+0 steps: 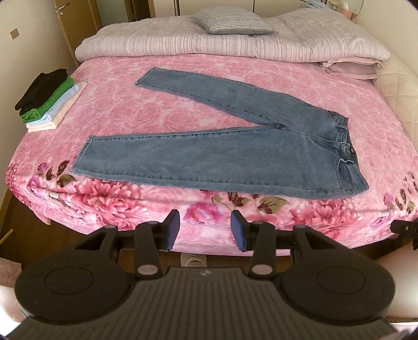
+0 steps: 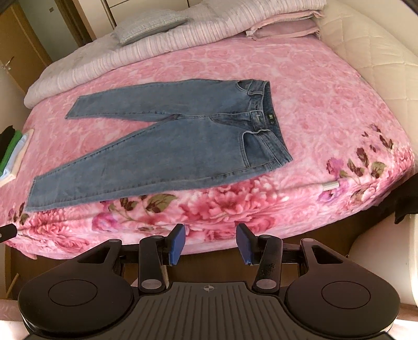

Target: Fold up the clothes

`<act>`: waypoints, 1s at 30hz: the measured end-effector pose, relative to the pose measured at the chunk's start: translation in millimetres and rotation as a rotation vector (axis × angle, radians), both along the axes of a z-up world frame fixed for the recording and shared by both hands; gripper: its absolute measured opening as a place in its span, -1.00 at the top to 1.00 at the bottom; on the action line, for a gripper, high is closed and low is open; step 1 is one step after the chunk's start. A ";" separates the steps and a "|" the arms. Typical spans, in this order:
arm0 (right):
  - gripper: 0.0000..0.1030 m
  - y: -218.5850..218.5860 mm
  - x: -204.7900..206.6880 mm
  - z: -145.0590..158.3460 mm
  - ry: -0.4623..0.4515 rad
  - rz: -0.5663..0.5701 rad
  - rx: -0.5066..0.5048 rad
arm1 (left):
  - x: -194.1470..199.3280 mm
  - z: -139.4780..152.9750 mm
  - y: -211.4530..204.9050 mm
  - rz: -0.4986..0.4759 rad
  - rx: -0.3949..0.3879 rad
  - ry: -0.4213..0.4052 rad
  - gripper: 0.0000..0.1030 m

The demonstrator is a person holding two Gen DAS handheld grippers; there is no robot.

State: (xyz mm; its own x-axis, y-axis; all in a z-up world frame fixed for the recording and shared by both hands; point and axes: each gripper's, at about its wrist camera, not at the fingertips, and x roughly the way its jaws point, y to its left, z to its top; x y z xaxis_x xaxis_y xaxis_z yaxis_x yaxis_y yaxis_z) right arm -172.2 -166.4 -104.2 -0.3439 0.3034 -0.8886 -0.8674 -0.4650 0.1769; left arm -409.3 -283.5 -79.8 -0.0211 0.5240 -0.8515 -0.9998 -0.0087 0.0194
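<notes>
Pink rose-print blanket [image 1: 130, 109] covers the bed, with a rolled quilt [image 1: 222, 44] and a pillow [image 1: 230, 23] at the far end. Jeans [image 1: 209, 157] lie flat and unfolded on it, legs parted in a V. Their long axis runs across both views, roughly 9 to 3 o'clock: waistband [image 2: 261, 115] toward 3, hems toward 9.

From the left claw [image 1: 205, 230] the jeans lie at 12 o'clock, just past the bed's near edge, and the near leg's hem [image 1: 81, 157] sits toward 10. From the right claw [image 2: 210, 244] the waistband is at about 1 o'clock and the near side seam at 12. Both claws hang off the bed edge, fingers spread apart, holding nothing.

A stack of folded clothes [image 1: 47, 99] rests at 10 o'clock in the left view, well apart from the jeans.

My judgement: the left claw is nearer the hems and the right nearer the waist, so any fold would suit a grip at each end.
</notes>
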 end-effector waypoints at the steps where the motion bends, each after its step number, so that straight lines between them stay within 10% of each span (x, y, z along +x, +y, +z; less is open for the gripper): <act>1: 0.09 -0.6 -1.1 0.7 0.000 -0.001 0.001 | -1.5 0.1 -0.2 0.002 0.001 0.000 0.25; 30: 0.08 -7.9 -19.8 16.5 -0.001 0.062 0.046 | -35.8 1.3 -2.9 0.083 0.003 0.045 0.25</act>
